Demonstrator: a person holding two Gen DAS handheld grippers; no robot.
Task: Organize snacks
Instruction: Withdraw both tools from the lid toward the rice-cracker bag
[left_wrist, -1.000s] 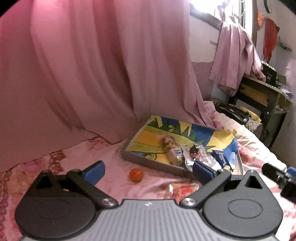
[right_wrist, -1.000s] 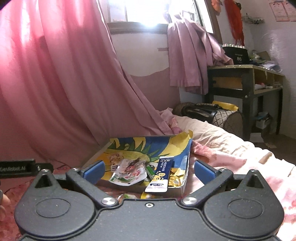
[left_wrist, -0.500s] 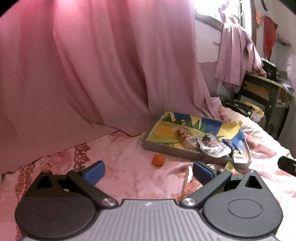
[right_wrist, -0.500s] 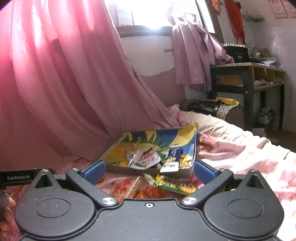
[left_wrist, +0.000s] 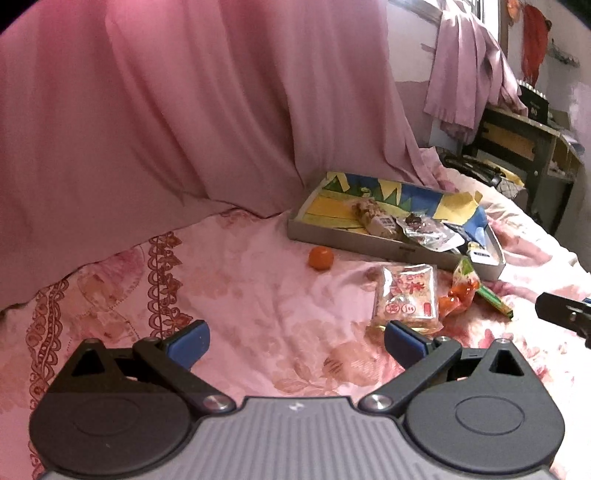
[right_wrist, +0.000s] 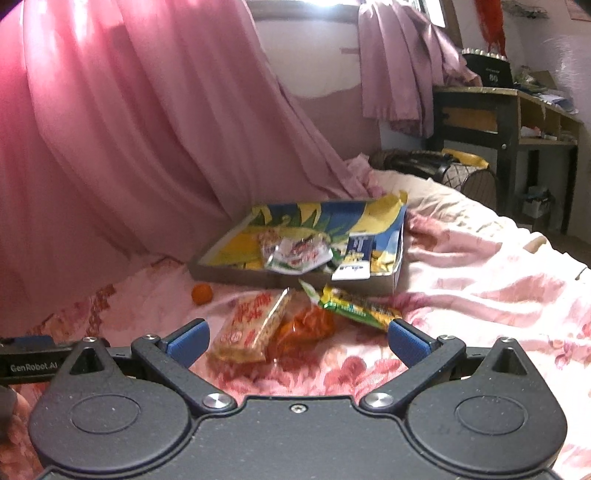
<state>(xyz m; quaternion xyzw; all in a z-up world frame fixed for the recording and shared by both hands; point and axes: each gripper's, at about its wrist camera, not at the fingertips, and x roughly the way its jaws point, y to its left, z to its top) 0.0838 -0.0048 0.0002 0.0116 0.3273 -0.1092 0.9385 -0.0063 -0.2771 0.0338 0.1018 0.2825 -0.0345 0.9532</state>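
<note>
Daylight is pouring in from a window (right_wrist: 332, 3) at twelve o'clock in the right view, blowing out to white and glowing through the pink curtain (right_wrist: 110, 129). The left view is staying dimmer, with a purplish cast. Fisheye bending is curving both frames, and dark corners are vignetting. The snack packets (right_wrist: 255, 325) are looking slightly smeared.

We see a pink curtain (left_wrist: 166, 122) hanging behind a floral bedsheet (left_wrist: 258, 295). A mauve garment (right_wrist: 399, 70) hangs below the window, beside a dark wooden desk (right_wrist: 506, 110); a black bag (right_wrist: 424, 164) lies at the desk's foot.
</note>
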